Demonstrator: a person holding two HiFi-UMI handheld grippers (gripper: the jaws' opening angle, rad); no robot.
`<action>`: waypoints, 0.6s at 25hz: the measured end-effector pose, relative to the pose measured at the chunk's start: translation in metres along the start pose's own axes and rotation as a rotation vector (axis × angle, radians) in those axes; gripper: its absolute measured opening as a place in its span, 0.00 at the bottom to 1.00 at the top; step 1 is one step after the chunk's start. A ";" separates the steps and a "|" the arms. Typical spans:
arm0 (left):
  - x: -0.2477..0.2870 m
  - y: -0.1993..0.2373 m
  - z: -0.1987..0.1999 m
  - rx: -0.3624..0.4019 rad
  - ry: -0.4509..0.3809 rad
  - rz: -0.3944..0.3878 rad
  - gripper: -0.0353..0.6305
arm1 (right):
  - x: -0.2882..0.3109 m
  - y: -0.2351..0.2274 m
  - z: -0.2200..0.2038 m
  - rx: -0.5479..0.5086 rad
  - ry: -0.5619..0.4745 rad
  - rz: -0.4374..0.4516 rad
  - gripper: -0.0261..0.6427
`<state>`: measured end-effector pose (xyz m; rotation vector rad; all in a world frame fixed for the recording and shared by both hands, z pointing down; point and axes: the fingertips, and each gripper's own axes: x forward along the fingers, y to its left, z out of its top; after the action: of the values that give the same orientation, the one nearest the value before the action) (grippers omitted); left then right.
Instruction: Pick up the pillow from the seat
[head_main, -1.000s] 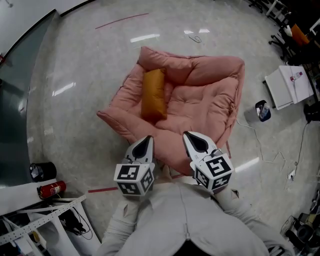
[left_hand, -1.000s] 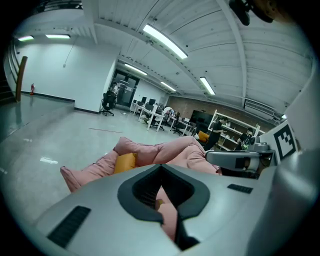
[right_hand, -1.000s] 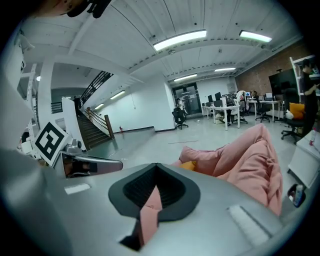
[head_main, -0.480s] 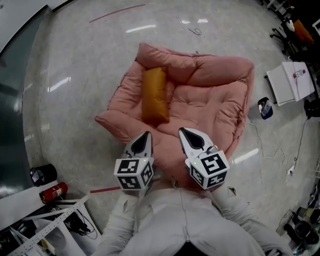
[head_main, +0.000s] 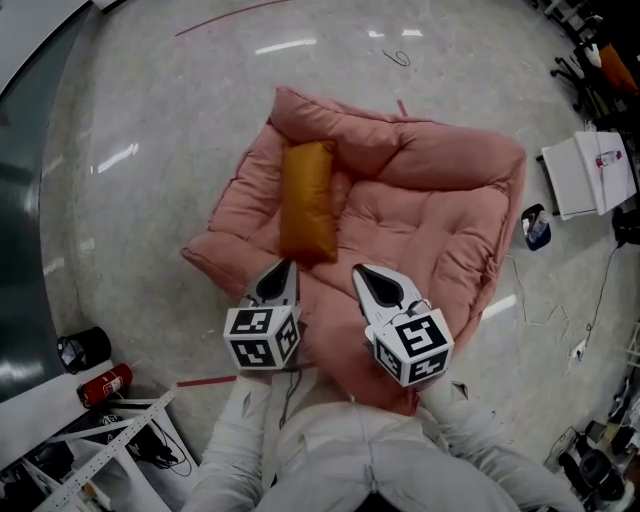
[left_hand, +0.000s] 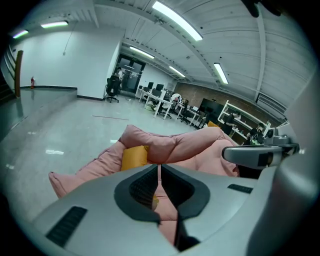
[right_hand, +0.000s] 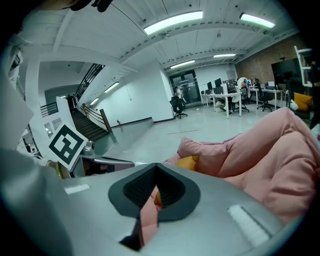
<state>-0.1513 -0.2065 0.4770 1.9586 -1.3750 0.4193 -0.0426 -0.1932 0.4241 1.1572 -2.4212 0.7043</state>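
1 orange pillow (head_main: 308, 200) lying on pink seat (head_main: 430, 215).

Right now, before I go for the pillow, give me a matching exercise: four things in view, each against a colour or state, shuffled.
Things:
1. pillow
2. seat
3. fire extinguisher
4. left gripper

Colour or state:
a. red, lying on the floor
b. jaws together, nothing held
c. orange
d. pink

Pairs: 1-c, 2-d, 3-a, 4-b
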 end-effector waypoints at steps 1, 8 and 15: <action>0.008 0.004 0.000 0.005 0.008 0.005 0.06 | 0.006 -0.004 -0.001 0.006 0.010 0.002 0.04; 0.081 0.027 -0.009 0.000 0.097 -0.016 0.28 | 0.048 -0.031 -0.011 0.046 0.063 -0.011 0.04; 0.160 0.061 -0.037 -0.011 0.201 -0.005 0.55 | 0.087 -0.062 -0.037 0.112 0.124 -0.062 0.04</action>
<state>-0.1411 -0.3032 0.6231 1.8554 -1.2416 0.5887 -0.0408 -0.2587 0.5163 1.1895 -2.2589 0.8753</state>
